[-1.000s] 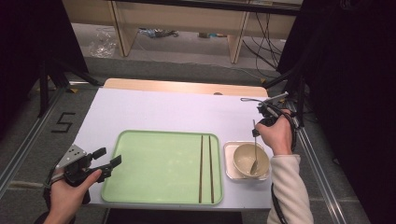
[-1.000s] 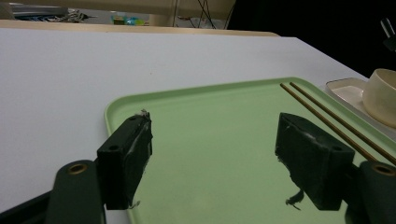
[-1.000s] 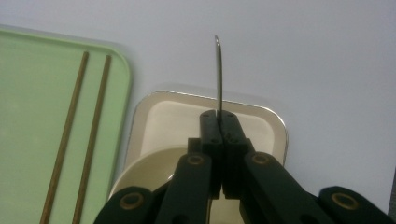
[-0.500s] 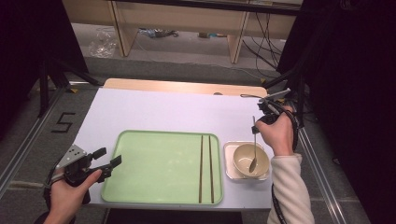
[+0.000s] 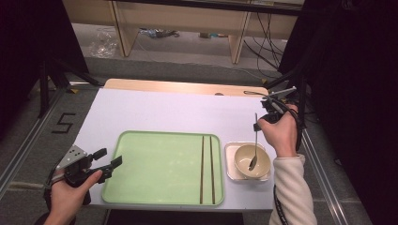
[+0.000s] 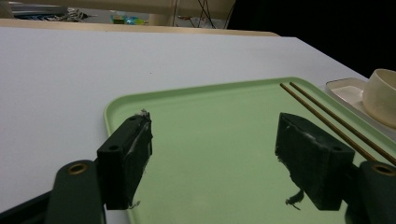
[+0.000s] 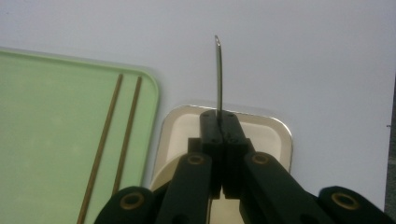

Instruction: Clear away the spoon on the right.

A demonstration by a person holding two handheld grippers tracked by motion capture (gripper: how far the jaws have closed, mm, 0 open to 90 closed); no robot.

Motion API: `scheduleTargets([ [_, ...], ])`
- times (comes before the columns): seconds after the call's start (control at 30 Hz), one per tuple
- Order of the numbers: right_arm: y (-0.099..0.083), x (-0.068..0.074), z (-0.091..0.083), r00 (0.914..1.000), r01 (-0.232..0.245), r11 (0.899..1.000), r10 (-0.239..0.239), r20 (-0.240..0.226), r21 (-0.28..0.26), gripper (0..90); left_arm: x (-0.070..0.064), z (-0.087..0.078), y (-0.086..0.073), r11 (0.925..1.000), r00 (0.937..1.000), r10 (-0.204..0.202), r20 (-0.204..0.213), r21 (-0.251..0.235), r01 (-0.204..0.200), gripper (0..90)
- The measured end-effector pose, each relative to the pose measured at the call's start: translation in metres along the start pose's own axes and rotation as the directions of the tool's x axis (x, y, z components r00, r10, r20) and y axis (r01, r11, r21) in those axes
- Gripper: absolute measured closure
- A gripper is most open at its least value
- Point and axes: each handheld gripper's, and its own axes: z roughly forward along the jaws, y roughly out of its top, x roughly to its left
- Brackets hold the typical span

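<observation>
A beige bowl (image 5: 244, 157) stands on a small square white dish (image 5: 228, 159) just right of the green tray (image 5: 159, 164). A metal spoon (image 5: 255, 143) hangs with its scoop inside the bowl. My right gripper (image 5: 257, 125) is shut on the spoon's handle above the bowl. In the right gripper view the gripper (image 7: 223, 116) pinches the spoon (image 7: 218, 74), and the handle's end sticks out past the jaws. Two brown chopsticks (image 5: 206, 168) lie side by side on the tray's right part. My left gripper (image 5: 109, 157) is open at the tray's left edge, and its open gap (image 6: 212, 135) holds nothing.
The white table (image 5: 178, 112) has free room behind the tray. A wooden strip (image 5: 178, 86) runs along its far edge. Cables trail off the table's right side by my right hand. In the left gripper view the chopsticks (image 6: 327, 116) and bowl (image 6: 380, 95) lie far right.
My right hand has shifted slightly with the spoon, whose scoop stays in the bowl. The left gripper has not moved.
</observation>
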Motion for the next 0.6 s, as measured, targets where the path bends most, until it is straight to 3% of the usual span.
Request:
scheduleTargets([
  [0.1,0.0,0.0,-0.003,0.9997,0.016,1.0,-0.016,-0.02,-0.01,90.0,0.0,0.0,0.0,1.0,1.0,0.0,-0.001,-0.001,0.0,26.9],
  [0.13,0.0,0.002,-0.005,0.9996,-0.015,1.0,0.014,-0.024,-0.026,90.0,0.0,0.0,0.0,1.0,1.0,0.0,0.0,-0.001,0.0,26.9],
  [0.5,-0.002,0.005,-0.017,0.9964,-0.006,0.999,0.002,-0.085,-0.038,90.0,0.0,0.0,0.0,1.0,1.0,-0.006,-0.002,-0.003,0.006,26.9],
  [0.6,-0.003,0.011,-0.019,0.9948,0.024,0.998,-0.029,-0.098,-0.051,90.0,0.0,0.0,0.0,0.9999,0.9999,-0.014,-0.005,-0.004,0.014,26.9],
])
